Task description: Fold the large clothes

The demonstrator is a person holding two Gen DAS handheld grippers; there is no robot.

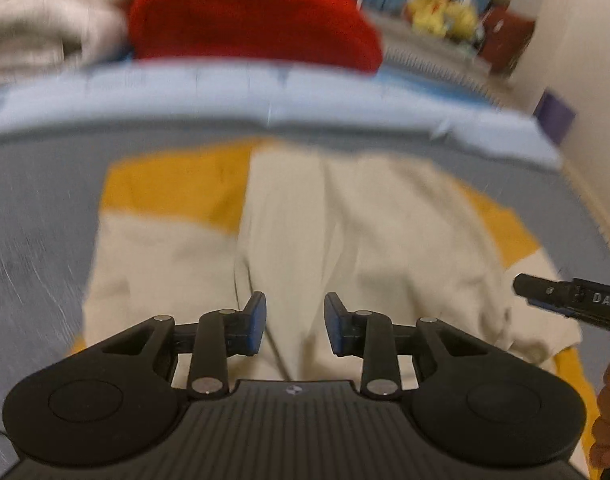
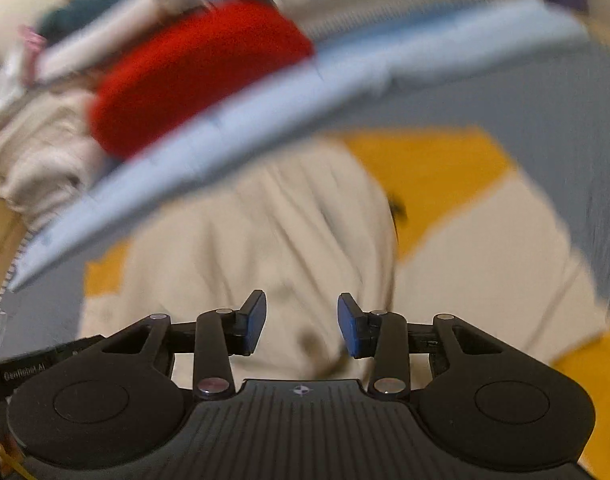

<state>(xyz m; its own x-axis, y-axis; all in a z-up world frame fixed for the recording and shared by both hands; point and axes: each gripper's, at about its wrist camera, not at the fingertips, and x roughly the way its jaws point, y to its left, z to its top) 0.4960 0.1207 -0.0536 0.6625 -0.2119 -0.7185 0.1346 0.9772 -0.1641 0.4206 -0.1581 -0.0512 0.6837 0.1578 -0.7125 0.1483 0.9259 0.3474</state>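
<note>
I hold a claw in each hand, both angled down over a cream and mustard garment (image 1: 329, 216) spread flat on a grey bed (image 1: 33, 216). Everything here is placed relative to that garment.

My left claw (image 1: 295, 328) hangs above the garment's near end, its blue pads (image 1: 257, 322) parted with only air between them; nothing is gripped. My right claw (image 2: 301, 328) hangs over the same near end, also parted and empty. In the left view the right claw's black tip pokes in at the garment's right edge, with part of my hand (image 1: 609, 412) below it, so the two claws sit side by side.

The garment's long axis runs away from me, from under the claws toward a pale blue folded edge (image 1: 265, 96) at its far end. Beyond that edge lie a red cloth (image 1: 245, 16) and a heap of off-white fabric (image 1: 45, 20). Mustard panels show at the garment's far left and along its right side, likely sleeves, though motion blur makes that hard to confirm.

The cloth lies directly below and ahead of both claws. My left claw is nearer the garment's left half, my right nearer its right half. I judge the next fold calls for each claw to drop onto its own side of the near end.
</note>
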